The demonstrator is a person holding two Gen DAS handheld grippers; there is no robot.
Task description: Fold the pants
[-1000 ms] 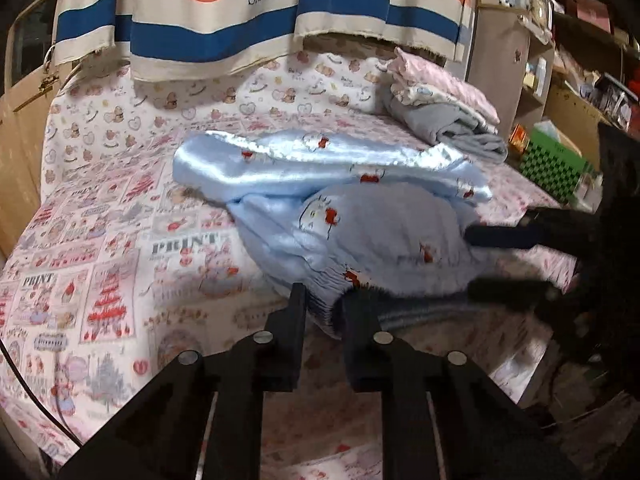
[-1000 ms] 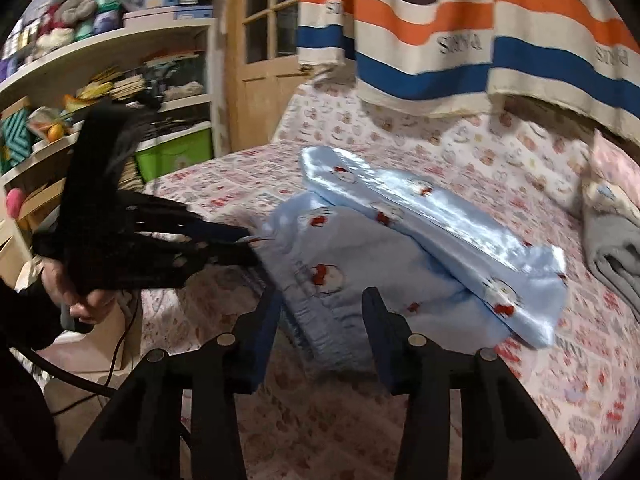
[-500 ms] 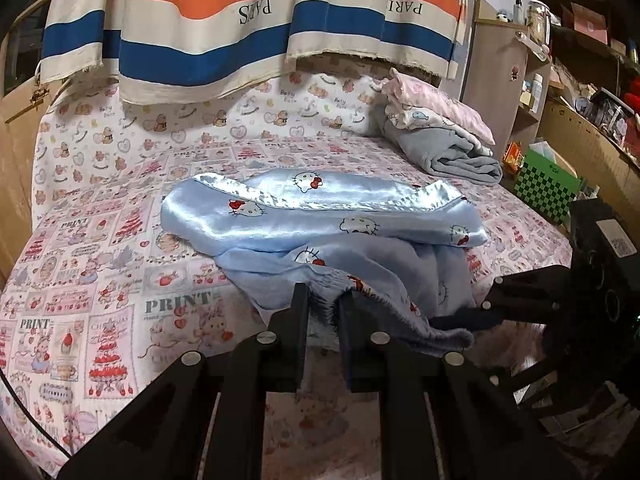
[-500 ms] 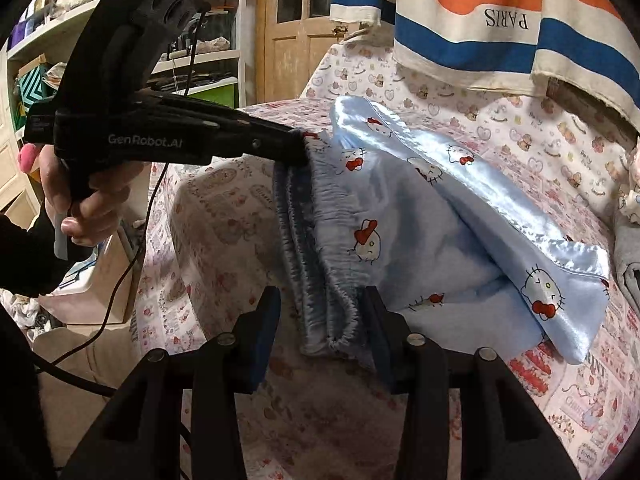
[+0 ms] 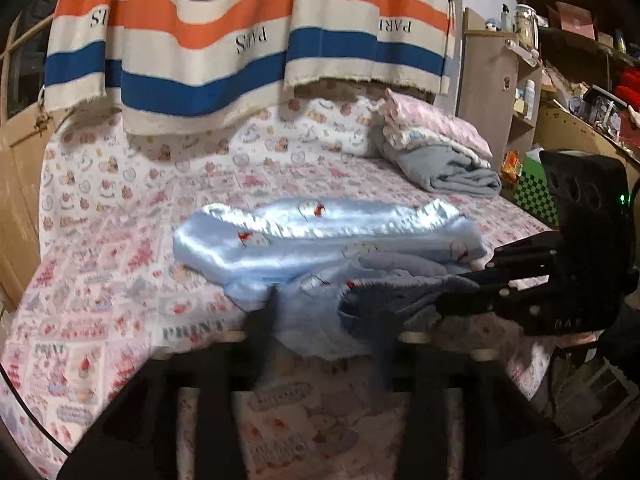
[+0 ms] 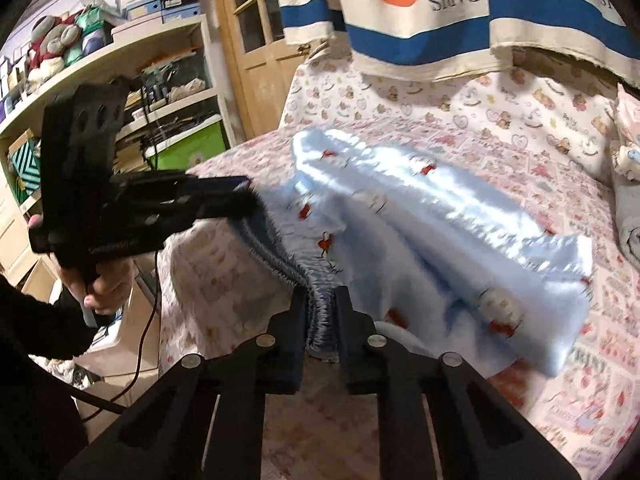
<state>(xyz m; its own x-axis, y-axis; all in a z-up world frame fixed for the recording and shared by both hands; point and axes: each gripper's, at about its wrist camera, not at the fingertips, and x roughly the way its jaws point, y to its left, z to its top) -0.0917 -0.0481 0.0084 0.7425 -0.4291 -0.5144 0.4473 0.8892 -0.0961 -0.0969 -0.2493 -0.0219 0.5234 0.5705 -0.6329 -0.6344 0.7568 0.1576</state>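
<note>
Right wrist view shows our right gripper (image 6: 322,314) clamped on the gathered waistband (image 6: 280,256) of the blue satin pants (image 6: 420,232), our left gripper (image 6: 244,196) pinching its other end, at the bed's (image 6: 480,128) near edge. We judge the fold underway; next, carry the waistband toward the cuffs evenly.

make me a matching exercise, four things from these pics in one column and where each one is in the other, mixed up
1. light blue satin cartoon-print pants
2. striped cloth printed PARIS
3. folded grey blanket
4. right claw

a. hanging above the bed's far edge
b. shut on the gathered waistband
c. spread on the patterned bedsheet
d. stacked under pink bedding at the bed's far corner

Pairs: 1-c, 2-a, 3-d, 4-b
</note>
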